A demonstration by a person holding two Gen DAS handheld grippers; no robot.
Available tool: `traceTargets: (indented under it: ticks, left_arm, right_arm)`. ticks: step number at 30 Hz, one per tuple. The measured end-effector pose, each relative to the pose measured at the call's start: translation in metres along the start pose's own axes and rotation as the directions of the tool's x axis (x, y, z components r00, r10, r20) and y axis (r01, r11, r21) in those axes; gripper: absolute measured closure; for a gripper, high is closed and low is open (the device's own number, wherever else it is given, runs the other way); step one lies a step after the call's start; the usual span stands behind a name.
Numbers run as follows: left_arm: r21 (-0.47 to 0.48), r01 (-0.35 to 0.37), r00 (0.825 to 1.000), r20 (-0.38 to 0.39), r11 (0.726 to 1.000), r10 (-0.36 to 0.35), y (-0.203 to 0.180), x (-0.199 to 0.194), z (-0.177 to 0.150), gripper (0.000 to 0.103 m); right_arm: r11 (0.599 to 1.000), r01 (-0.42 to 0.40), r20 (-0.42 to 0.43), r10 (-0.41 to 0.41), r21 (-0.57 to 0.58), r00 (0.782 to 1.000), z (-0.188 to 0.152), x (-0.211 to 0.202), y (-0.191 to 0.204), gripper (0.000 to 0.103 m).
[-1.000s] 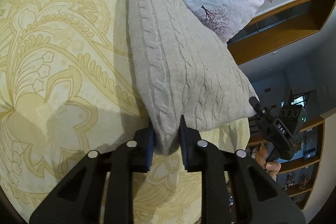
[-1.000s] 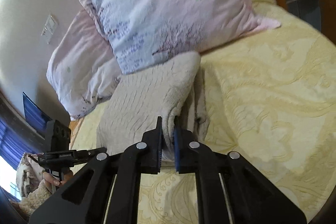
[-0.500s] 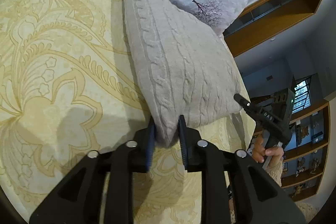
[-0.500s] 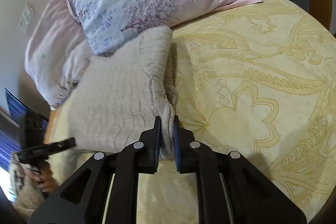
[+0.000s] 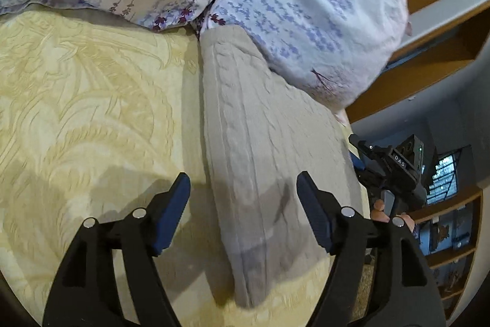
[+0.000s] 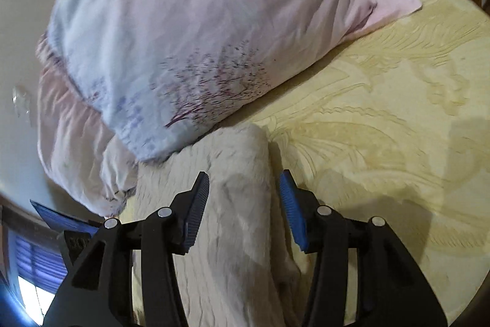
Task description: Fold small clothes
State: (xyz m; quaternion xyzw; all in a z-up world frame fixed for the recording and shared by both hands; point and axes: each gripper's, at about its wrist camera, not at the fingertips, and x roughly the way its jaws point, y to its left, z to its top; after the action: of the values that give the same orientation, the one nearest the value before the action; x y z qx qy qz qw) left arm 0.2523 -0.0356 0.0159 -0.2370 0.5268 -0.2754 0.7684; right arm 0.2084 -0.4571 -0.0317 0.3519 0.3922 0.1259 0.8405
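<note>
Bare bedspread (image 5: 92,112) left of the sweater (image 5: 269,149) (pillows (image 5: 306,5) crowd its far end).

Both views are evenly lit by soft, fairly dim indoor light, with no hard glare. In the left wrist view the left claw (image 5: 242,192) throws broad, soft-edged shadows onto the yellow bedspread (image 5: 92,112) and the knitted garment (image 5: 269,149); a bright window (image 5: 444,176) glows at the far right. The pillow (image 5: 306,5) there is smeared by motion blur. In the right wrist view the pillow (image 6: 190,45) and knit (image 6: 239,204) are blurred too, and a window (image 6: 33,293) at lower left is overexposed. Fisheye distortion bends every edge, with black vignetting in the corners.
</note>
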Motion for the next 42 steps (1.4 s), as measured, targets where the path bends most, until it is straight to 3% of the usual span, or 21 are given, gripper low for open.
traceTargets:
  ticks: [2,4,8,10,13,15,18,19,21,23,24,34,42]
  left_arm:
    - [-0.025,0.011,1.000,-0.015,1.000,-0.011,0.003,0.008,0.005,0.031]
    - [-0.039,0.015,1.000,-0.024,0.999,-0.015,0.004,0.015,0.006,0.031]
    - [-0.012,0.011,1.000,-0.018,1.000,-0.012,0.000,0.018,0.004,0.031]
    - [0.008,0.007,1.000,-0.014,1.000,-0.007,-0.003,0.018,0.001,0.031]
    - [0.039,-0.010,1.000,-0.002,0.999,0.010,-0.009,0.018,-0.001,0.031]
    - [0.082,-0.043,0.999,0.016,0.996,0.042,-0.017,0.019,-0.003,0.031]
    - [0.124,-0.075,0.997,0.034,0.989,0.071,-0.026,0.017,-0.006,0.031]
    - [0.128,-0.075,0.997,0.035,0.989,0.072,-0.027,0.016,-0.006,0.031]
    - [0.128,-0.069,0.997,0.029,0.989,0.066,-0.028,0.014,-0.006,0.030]
    - [0.123,-0.062,0.998,0.032,0.990,0.059,-0.025,0.012,-0.005,0.028]
    - [0.119,-0.066,0.997,0.036,0.991,0.062,-0.025,0.012,-0.005,0.027]
    - [0.137,-0.108,0.994,0.026,0.985,0.105,-0.034,0.027,-0.009,0.022]
    - [0.155,-0.155,0.988,0.019,0.976,0.153,-0.045,0.041,-0.003,0.016]
  right_arm:
    - [1.000,0.000,-0.025,0.000,0.009,1.000,0.002,0.013,-0.003,0.060]
    - [0.999,-0.038,-0.033,0.037,-0.011,0.999,-0.002,0.018,-0.001,0.092]
    - [0.977,-0.089,0.106,0.111,-0.194,0.988,-0.013,-0.016,0.027,0.094]
    - [0.970,-0.068,0.166,0.109,-0.234,0.980,-0.012,-0.030,0.034,0.094]
    - [0.975,0.033,0.152,0.001,-0.220,0.988,-0.006,-0.016,0.029,0.094]
    - [0.971,0.141,0.089,-0.126,-0.192,0.988,-0.006,0.011,0.018,0.094]
    - [0.976,0.149,0.059,-0.142,-0.156,0.988,-0.011,0.020,0.012,0.093]
    - [0.978,0.141,0.062,-0.133,-0.151,0.989,-0.011,0.017,0.012,0.092]
    - [0.985,0.120,0.069,-0.112,-0.124,0.991,-0.012,0.001,0.013,0.080]
    - [0.989,0.101,0.076,-0.094,-0.106,0.993,-0.013,-0.013,0.012,0.047]
    - [0.991,0.087,0.079,-0.079,-0.103,0.994,-0.013,-0.018,0.011,0.042]
    - [1.000,-0.011,-0.059,0.011,0.003,0.998,-0.026,-0.016,-0.013,0.037]
    - [0.998,-0.066,-0.116,0.065,-0.001,0.991,-0.032,-0.008,-0.011,0.036]
